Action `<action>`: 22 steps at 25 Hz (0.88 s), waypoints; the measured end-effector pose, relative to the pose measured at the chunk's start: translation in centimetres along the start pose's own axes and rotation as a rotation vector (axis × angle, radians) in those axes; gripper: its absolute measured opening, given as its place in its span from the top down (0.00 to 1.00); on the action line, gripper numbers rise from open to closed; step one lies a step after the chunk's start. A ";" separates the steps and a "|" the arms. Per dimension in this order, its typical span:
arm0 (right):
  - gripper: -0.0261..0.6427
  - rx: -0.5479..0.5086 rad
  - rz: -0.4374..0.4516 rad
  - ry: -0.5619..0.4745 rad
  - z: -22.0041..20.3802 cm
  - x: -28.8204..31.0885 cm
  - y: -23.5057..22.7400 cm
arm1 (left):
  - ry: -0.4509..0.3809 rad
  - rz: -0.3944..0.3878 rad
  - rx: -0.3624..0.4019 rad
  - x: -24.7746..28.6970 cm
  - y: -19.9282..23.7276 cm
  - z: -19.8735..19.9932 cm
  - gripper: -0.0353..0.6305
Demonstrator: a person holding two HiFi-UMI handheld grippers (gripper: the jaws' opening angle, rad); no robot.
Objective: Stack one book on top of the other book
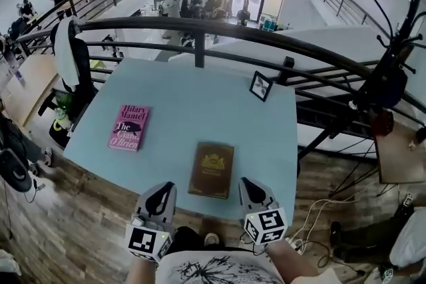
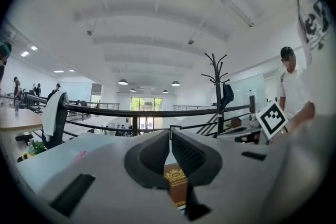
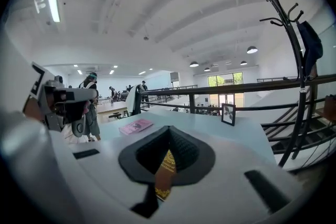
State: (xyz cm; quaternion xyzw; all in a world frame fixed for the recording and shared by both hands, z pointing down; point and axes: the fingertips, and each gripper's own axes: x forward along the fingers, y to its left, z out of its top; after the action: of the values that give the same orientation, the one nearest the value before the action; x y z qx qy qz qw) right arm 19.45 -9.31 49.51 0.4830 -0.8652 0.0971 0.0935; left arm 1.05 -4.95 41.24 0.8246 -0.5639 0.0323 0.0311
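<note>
**2 closed grippers flank the brown book**

The person holds both grippers low and close to the body, pointing forward at the near edge of the table (image 1: 200, 100). The left gripper (image 1: 162, 192) has its jaws pressed together with nothing between them. The right gripper (image 1: 250, 188) is likewise closed and empty. The brown book (image 1: 212, 169) lies flat on the table between the 2 grippers, just ahead of their tips. The pink book (image 1: 129, 127) lies flat farther ahead, to the left of the left gripper, well apart from the brown book.
</note>
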 end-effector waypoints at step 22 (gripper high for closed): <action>0.65 0.345 -0.078 0.517 -15.6 12.9 -3.6 | 0.196 -0.320 -0.036 14.7 6.6 -9.4 0.93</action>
State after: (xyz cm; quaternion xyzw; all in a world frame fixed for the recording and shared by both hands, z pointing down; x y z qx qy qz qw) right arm 16.93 -17.70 68.15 0.4838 -0.7643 0.3585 0.2308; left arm 0.06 -20.19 52.01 0.8960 -0.4203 0.0973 0.1054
